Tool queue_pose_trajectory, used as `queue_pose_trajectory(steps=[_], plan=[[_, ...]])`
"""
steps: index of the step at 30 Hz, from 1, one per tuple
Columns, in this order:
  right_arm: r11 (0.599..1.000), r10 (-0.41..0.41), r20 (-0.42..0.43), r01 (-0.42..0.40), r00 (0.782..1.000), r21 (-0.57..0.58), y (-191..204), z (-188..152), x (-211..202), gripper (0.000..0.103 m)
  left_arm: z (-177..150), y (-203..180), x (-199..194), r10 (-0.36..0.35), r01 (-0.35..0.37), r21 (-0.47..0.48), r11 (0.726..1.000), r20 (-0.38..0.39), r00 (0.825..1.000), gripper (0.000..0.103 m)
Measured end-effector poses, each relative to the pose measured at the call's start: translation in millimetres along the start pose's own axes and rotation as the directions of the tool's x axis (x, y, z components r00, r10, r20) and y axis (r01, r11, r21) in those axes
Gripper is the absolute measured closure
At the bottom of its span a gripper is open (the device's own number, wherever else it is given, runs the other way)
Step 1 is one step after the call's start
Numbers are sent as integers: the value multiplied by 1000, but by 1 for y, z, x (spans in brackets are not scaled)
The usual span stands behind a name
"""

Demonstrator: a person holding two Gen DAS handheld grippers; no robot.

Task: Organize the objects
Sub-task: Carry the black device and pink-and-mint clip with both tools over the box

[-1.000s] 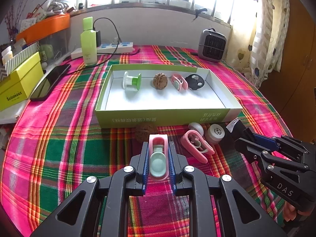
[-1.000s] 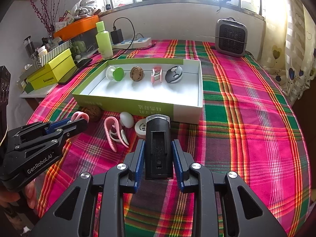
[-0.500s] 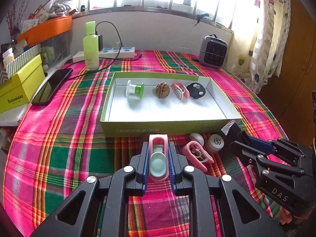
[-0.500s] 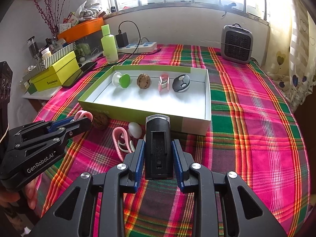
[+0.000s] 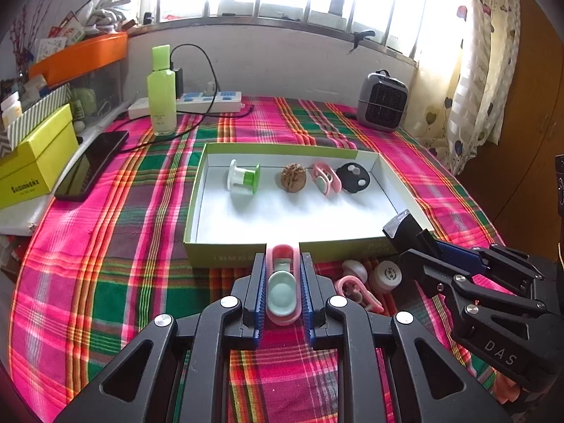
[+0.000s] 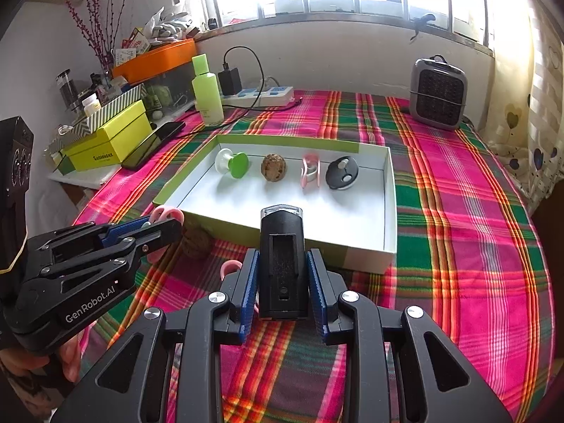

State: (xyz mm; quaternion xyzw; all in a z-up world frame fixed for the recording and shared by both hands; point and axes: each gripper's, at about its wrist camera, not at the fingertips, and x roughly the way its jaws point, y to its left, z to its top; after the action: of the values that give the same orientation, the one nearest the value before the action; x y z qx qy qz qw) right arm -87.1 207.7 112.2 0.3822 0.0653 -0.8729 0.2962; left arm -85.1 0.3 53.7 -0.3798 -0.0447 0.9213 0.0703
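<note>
We see a pink-and-green plaid tablecloth [image 5: 105,282] bearing a shallow green-walled, white-floored cardboard box [image 5: 225,255] with 4 small items lined along its far side. Nearer us, the right gripper [image 6: 283,282] is clamped on a black rectangular plastic clip [image 6: 282,264], and the left gripper [image 5: 282,292] on a pink oval clip with a mint pad [image 5: 282,290], both just short of the box's near wall.

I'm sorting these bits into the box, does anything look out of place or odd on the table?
Nothing is spilled or broken. Four items sit in a neat row in the box. A walnut, a pink clip and two small round pieces lie loose on the cloth beside its near wall, not yet sorted.
</note>
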Motion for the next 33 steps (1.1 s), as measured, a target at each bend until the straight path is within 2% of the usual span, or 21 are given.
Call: queue_pose_trajectory(steps=[18,33], plan=[[1000,9,-12,-9,1000,-5,2,30,29,74,33,16,19,11,-11,-20,1000,4,1000,87],[1000,26,-70,-26,997,1,1,48,69,74,55,31,57,10,-12,-44,999,-60,998,87]])
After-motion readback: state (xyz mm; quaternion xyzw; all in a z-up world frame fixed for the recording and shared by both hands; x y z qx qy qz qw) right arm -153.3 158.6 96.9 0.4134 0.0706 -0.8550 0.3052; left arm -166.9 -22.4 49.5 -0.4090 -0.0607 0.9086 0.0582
